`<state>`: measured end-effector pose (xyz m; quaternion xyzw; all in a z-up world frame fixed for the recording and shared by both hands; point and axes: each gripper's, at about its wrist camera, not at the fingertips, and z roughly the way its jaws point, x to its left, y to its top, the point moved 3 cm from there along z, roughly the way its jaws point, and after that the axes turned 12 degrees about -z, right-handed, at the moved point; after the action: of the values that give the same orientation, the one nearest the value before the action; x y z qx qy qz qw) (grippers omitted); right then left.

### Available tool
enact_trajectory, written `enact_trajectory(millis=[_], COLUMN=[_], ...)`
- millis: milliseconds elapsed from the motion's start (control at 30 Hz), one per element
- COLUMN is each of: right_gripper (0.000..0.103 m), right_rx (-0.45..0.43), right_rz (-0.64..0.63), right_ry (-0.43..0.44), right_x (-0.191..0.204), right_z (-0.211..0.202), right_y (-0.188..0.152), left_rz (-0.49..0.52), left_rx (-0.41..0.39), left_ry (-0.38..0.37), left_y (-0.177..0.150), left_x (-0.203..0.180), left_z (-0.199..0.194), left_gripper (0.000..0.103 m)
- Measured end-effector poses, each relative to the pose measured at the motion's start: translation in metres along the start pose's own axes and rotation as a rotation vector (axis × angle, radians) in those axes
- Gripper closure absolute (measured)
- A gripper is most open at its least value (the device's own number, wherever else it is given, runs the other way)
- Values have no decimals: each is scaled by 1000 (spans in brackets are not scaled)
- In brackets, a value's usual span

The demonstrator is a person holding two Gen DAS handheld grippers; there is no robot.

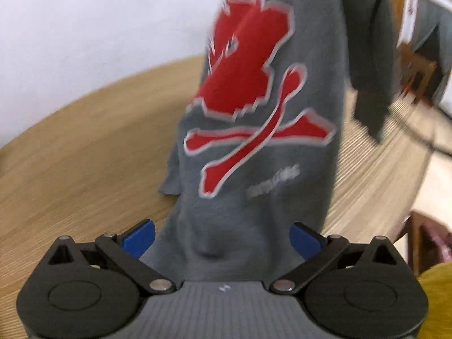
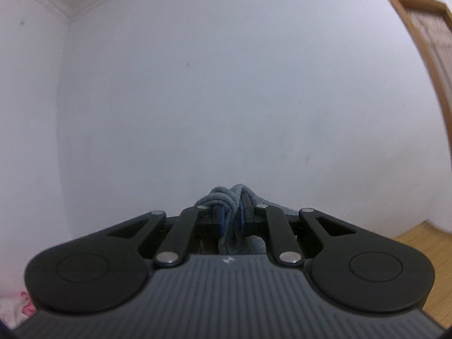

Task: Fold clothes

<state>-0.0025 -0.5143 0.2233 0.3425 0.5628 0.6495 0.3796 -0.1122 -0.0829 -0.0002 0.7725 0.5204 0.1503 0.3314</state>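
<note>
A grey sweatshirt with a red skull-and-crossbones print hangs in the air over the round wooden table, its lower part draped between the jaws of my left gripper. The left jaws stand wide apart, blue pads on either side of the cloth, not pinching it. My right gripper is raised toward the wall and is shut on a bunched fold of the grey sweatshirt. A grey sleeve dangles at the right in the left wrist view.
The table edge curves away at the right, with pale floor beyond. A wooden chair and yellow fabric sit at the lower right. A wooden door is at the right, and pink patterned cloth at the lower left.
</note>
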Motion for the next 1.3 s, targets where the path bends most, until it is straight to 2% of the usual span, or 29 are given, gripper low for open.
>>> enact_trajectory(millis=[100,200,300,333,367,400,433,467,500,533,567,700,767,833,900,967,1033,1067,1200,1300], right_gripper=[90,90,90,90,90,90,90,90,90,90,90,90,90,90,90,90,90,90,90,90], right_rx=[13,42,54,50,44,37,34,30,23,13,4,-66,-137,-244,-326,-352,-323,-281,3,210], right_rz=[-28,-40,-28,-32,-44,-62,-80,-98,-121,-137,-141,-126,-156,-203,-253,-328,-394,-406,-354,-265], right_ry=[0,17,50,60,67,73,79,82,79,70,63,78,100,125,126,89,45,33,43,45], right_x=[-16,-37,-67,-77,-87,-98,-107,-116,-126,-137,-146,-184,-169,-176,-181,-173,-156,-147,-117,-110], right_z=[-12,-17,-28,-34,-41,-49,-56,-63,-71,-81,-90,-126,-127,-164,-180,-188,-192,-189,-141,-113], right_y=[5,1,-5,-6,-7,-8,-9,-11,-13,-15,-15,-2,8,42,74,91,88,76,-10,-101], left_rz=[33,80,33,14,4,-8,-48,-116,-201,-266,-298,-297,-312,-289,-266,-247,-242,-252,-444,-538], left_rx=[-78,-130,-81,-59,-54,-51,-45,-41,-39,-51,-84,-284,-397,-493,-585,-616,-580,-549,-284,-93], left_ry=[-80,-119,-100,-82,-20,36,61,40,16,20,57,239,269,316,362,398,417,421,348,371], left_y=[-2,-15,-17,-18,-21,-21,-21,-20,-18,-15,-11,19,37,56,75,89,101,102,78,32], left_x=[-29,-85,-109,-117,-119,-118,-113,-104,-92,-81,-71,-51,-45,-48,-51,-52,-43,-35,33,85], left_z=[-17,-17,30,47,60,67,67,61,51,37,18,-81,-148,-198,-246,-263,-247,-237,-155,-93], left_gripper=[0,0,3,18,30,57,78,85,92,92,92,93,93,93,92,89,85,85,85,86])
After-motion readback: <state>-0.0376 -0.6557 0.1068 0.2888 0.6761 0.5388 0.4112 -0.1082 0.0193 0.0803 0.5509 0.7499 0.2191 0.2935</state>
